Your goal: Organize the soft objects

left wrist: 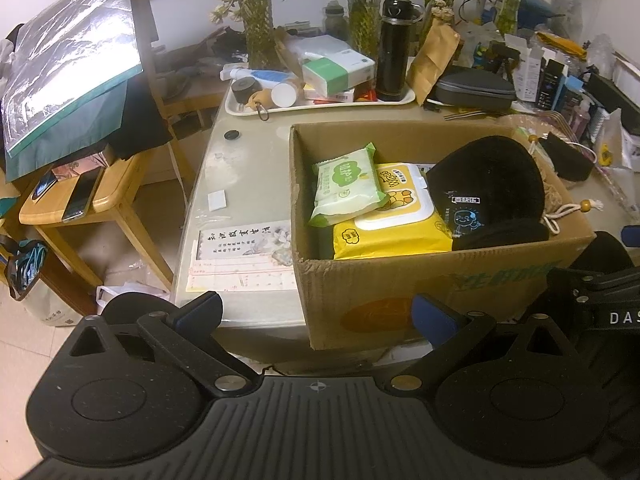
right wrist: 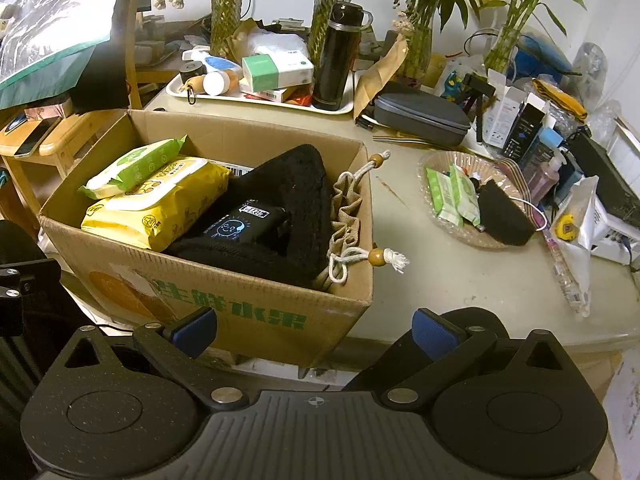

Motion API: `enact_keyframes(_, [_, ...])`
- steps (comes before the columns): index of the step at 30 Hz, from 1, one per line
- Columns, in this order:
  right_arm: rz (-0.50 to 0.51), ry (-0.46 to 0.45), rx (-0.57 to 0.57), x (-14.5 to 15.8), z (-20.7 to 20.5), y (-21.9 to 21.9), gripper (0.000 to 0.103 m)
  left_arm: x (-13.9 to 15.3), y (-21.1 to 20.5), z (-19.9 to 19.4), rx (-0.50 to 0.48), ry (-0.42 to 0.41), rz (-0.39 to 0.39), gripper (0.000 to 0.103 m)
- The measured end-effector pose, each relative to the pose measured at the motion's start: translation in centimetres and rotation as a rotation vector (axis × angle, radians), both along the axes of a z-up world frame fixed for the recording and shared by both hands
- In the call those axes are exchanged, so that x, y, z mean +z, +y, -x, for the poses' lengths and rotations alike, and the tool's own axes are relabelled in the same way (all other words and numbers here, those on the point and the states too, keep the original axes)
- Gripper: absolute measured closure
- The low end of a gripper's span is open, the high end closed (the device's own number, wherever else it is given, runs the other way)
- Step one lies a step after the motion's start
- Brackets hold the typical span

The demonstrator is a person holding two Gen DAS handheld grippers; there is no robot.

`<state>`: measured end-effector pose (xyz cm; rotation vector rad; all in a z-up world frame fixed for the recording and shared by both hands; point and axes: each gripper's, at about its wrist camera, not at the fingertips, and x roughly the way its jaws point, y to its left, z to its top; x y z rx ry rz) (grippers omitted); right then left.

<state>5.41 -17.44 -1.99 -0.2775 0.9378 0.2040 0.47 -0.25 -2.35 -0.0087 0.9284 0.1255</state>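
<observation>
Wipes, a green pack (left wrist: 347, 185) atop a yellow one (left wrist: 394, 216), lay in the box (right wrist: 224, 308) beside a black hat (right wrist: 276, 216) and drawstring bag (right wrist: 346, 216), while both the left gripper (left wrist: 318, 312) and right gripper (right wrist: 316, 330) hung wide and empty before it.

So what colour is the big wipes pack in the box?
Yellow with a white lid: the big wipes pack, clearest in the left wrist view.
</observation>
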Motion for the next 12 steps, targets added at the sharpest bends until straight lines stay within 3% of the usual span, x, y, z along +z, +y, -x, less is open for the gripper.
enact_keyframes(12, [0.002,0.001,0.002,-0.08,-0.02,-0.08,0.000,0.05,0.40,0.17,0.009,-0.010,0.021,0.000])
